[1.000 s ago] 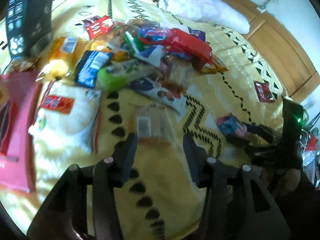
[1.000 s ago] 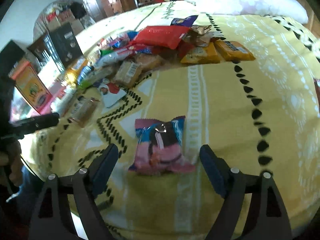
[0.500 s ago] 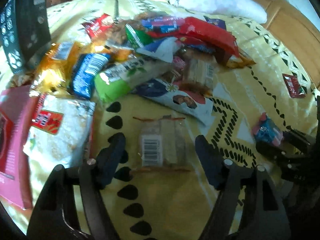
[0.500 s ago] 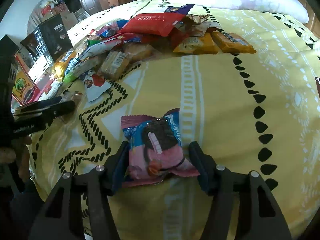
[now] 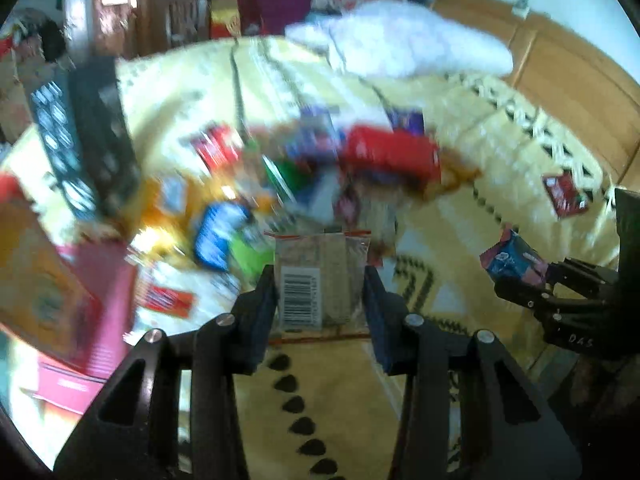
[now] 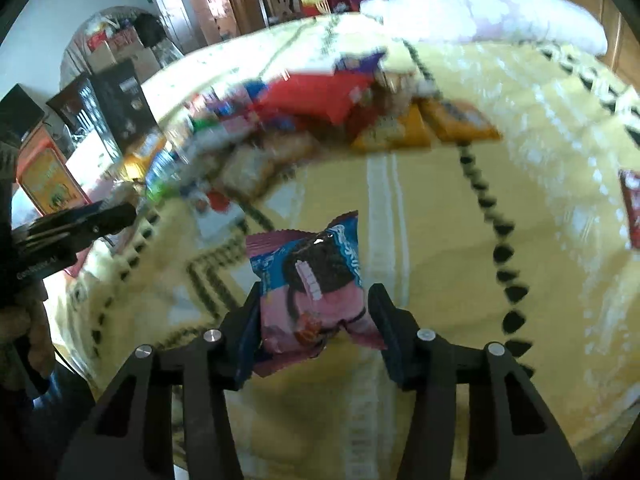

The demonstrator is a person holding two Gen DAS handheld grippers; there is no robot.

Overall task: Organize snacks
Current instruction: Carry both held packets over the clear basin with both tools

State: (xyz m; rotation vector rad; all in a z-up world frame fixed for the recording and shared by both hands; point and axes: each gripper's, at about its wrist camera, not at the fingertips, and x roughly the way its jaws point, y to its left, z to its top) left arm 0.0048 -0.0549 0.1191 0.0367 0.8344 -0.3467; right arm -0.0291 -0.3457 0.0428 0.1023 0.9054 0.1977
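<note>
My left gripper [image 5: 320, 284] is shut on a clear cracker packet [image 5: 320, 276] with a barcode label and holds it above the yellow bedspread [image 5: 340, 392]. My right gripper [image 6: 314, 308] is shut on a pink and blue cookie packet [image 6: 312, 284], lifted off the bed; it also shows at the right of the left wrist view [image 5: 508, 260]. A blurred pile of snack packets [image 5: 304, 168] lies beyond, with a red bag [image 6: 316, 96] on top.
A black box [image 5: 84, 140] stands at the left, with an orange box [image 5: 36, 280] and a pink box [image 5: 100, 308] nearer. A white pillow [image 5: 404, 44] lies at the bed's far end. A small red packet [image 5: 564, 194] lies alone at the right. Orange packets [image 6: 424, 128] edge the pile.
Both grippers closed on their packets and lifted them off the bedspread. The views have tilted up and blurred with the motion.
</note>
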